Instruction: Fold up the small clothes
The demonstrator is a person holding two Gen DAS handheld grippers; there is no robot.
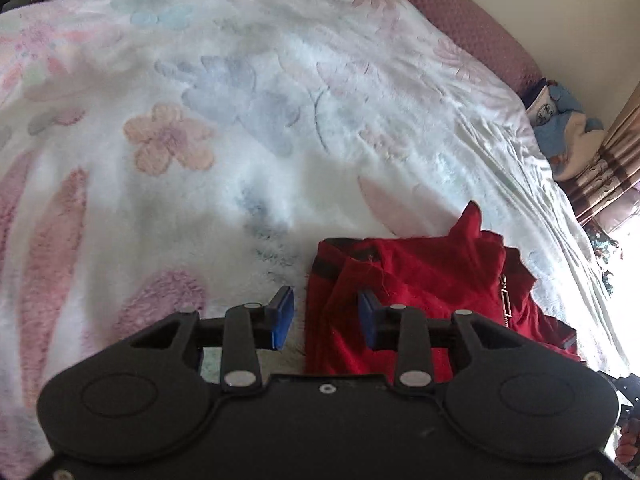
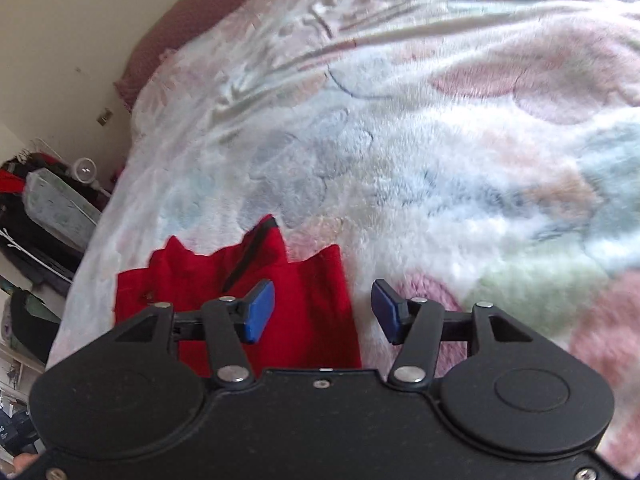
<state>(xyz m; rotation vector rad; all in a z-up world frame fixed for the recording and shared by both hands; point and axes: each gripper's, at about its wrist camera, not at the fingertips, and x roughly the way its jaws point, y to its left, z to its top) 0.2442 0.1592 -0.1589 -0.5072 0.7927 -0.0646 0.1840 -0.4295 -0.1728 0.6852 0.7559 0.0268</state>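
Observation:
A small red garment (image 1: 424, 280) with a dark trim and a metal zipper pull lies crumpled on the floral fleece blanket (image 1: 240, 120). My left gripper (image 1: 326, 318) is open, its jaws straddling the garment's left edge, with nothing held. In the right wrist view the same red garment (image 2: 304, 300) lies low and left on the blanket (image 2: 440, 140). My right gripper (image 2: 323, 312) is open over the garment's right edge, with nothing held.
The blanket covers a bed with a maroon headboard (image 1: 472, 20). A blue and white pillow or toy (image 1: 560, 120) and a curtain (image 1: 608, 168) sit at the far right. A rack with clothes and a small fan (image 2: 84, 170) stands left of the bed.

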